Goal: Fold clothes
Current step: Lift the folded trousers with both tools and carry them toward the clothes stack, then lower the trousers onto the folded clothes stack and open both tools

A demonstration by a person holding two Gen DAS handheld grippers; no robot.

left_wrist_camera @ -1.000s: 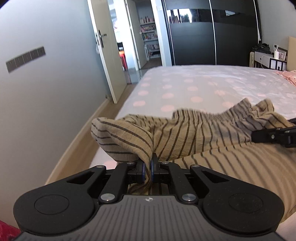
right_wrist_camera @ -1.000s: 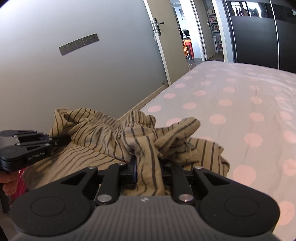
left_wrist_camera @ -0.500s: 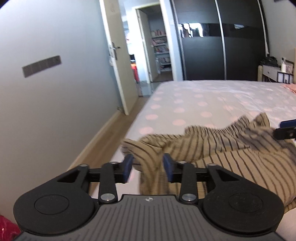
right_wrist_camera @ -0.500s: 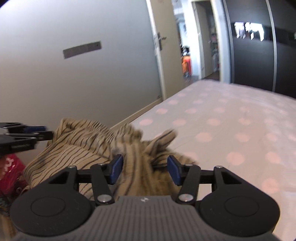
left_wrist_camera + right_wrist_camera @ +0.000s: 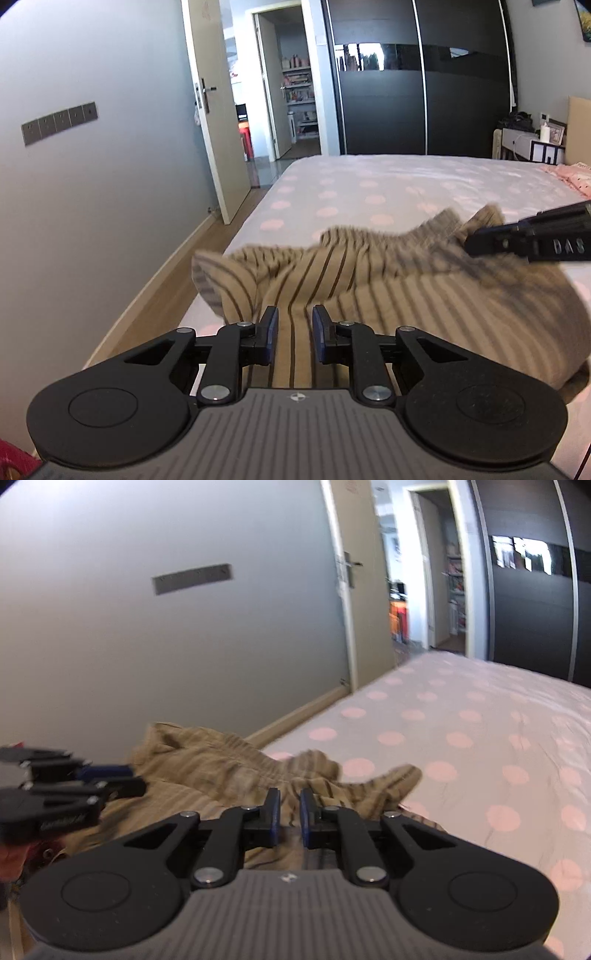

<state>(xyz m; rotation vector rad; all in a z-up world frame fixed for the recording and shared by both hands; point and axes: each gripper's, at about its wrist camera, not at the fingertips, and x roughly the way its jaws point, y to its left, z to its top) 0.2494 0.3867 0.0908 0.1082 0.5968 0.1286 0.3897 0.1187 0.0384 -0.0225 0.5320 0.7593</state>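
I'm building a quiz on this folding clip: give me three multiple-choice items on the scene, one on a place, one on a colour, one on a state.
1. Where does the striped garment lie?
A. on the floor
B. on the near end of the bed
C. on the nightstand

2. What colour are the dots on the bedsheet?
A. pink
B. green
C. black

3. How does the bedroom door stand?
A. shut
B. off its hinges
C. open

Answers:
1 B: the tan cloth rests on the mattress just ahead of the left claw and the right claw.
2 A: pink spots cover the pale sheet.
3 C: the hallway and shelves show past it.
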